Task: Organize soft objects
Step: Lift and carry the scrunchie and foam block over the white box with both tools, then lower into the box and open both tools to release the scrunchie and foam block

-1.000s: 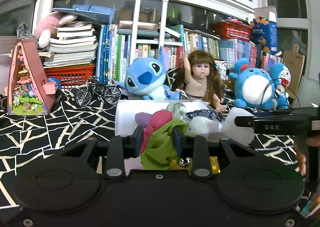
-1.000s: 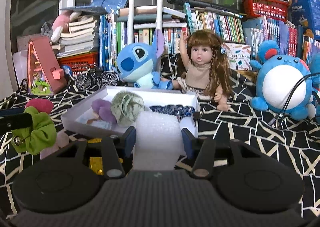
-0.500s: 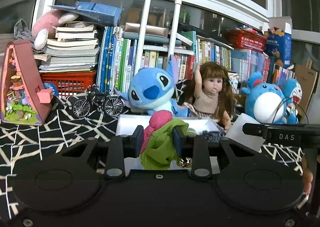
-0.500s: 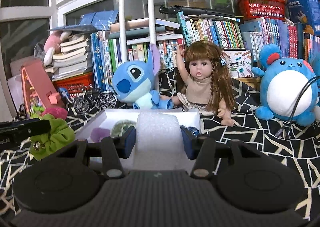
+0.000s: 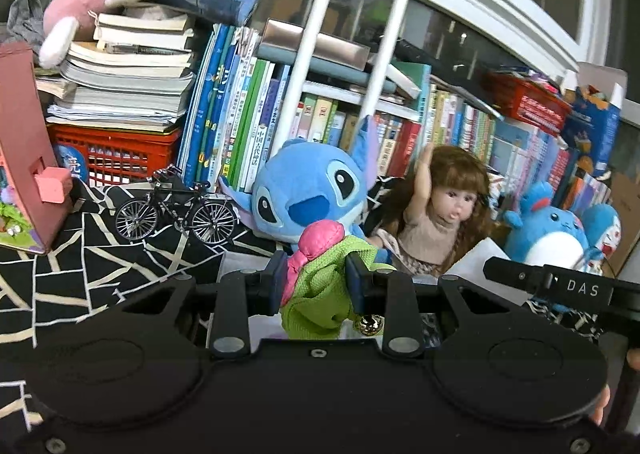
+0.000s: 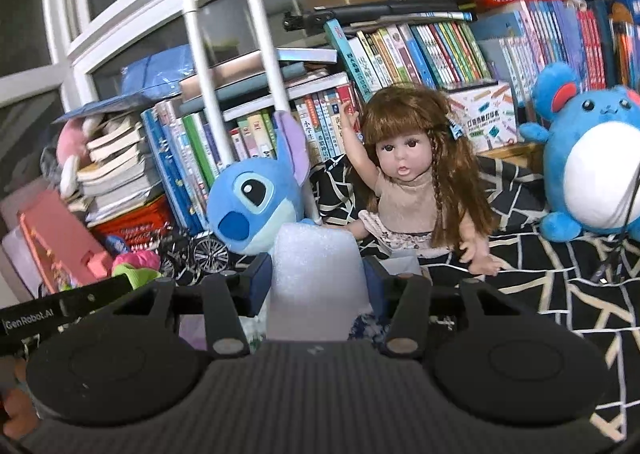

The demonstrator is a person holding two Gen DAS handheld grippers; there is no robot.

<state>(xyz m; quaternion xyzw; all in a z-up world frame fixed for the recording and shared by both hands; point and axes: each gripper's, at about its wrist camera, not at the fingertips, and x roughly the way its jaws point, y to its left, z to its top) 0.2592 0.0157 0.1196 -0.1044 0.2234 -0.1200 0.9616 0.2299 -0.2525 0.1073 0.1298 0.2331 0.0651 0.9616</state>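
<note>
My left gripper [image 5: 316,274] is shut on a green and pink scrunchie [image 5: 320,290] with a small gold bell, held up in front of the blue Stitch plush [image 5: 308,197]. My right gripper [image 6: 316,278] is shut on a white foam block [image 6: 316,282], held above the white box [image 6: 404,266], whose far edge just shows behind the fingers. The scrunchie also shows at the left of the right wrist view [image 6: 136,266]. The foam block shows at the right of the left wrist view [image 5: 476,266].
A doll [image 6: 412,181] sits behind the box beside the Stitch plush [image 6: 256,209]. A round blue plush [image 6: 588,173], a model bicycle [image 5: 176,209], a pink toy house [image 5: 24,157], a red crate [image 5: 112,153] and book rows stand around on the black patterned cloth [image 6: 560,278].
Both grippers have risen with their loads and moved toward the toys, so the white box and its contents have dropped almost out of sight below the fingers.
</note>
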